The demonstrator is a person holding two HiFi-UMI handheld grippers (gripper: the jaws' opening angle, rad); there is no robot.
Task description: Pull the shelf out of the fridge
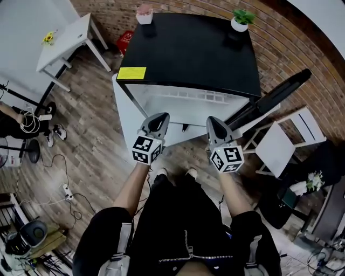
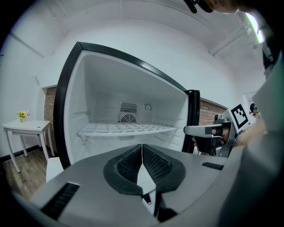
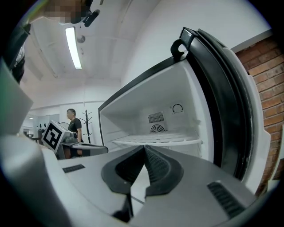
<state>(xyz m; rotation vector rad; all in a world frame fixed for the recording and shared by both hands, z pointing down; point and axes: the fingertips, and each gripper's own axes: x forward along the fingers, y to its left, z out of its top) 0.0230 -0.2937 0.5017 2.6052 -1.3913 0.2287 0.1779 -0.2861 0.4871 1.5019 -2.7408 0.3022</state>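
A small black fridge (image 1: 188,48) stands open in front of me, its door (image 1: 280,97) swung out to the right. Inside, a white wire shelf (image 1: 191,97) spans the compartment about halfway up; it also shows in the left gripper view (image 2: 128,129) and the right gripper view (image 3: 155,139). My left gripper (image 1: 160,117) is shut and empty, level, just short of the fridge's opening on the left. My right gripper (image 1: 214,121) is shut and empty too, beside it on the right. Neither touches the shelf.
Two potted plants (image 1: 144,13) (image 1: 241,20) stand on the fridge top. A white table (image 1: 64,38) is at the left, a white chair (image 1: 280,143) at the right behind the door. Cables (image 1: 64,188) lie on the wooden floor. A person (image 3: 73,122) stands far behind.
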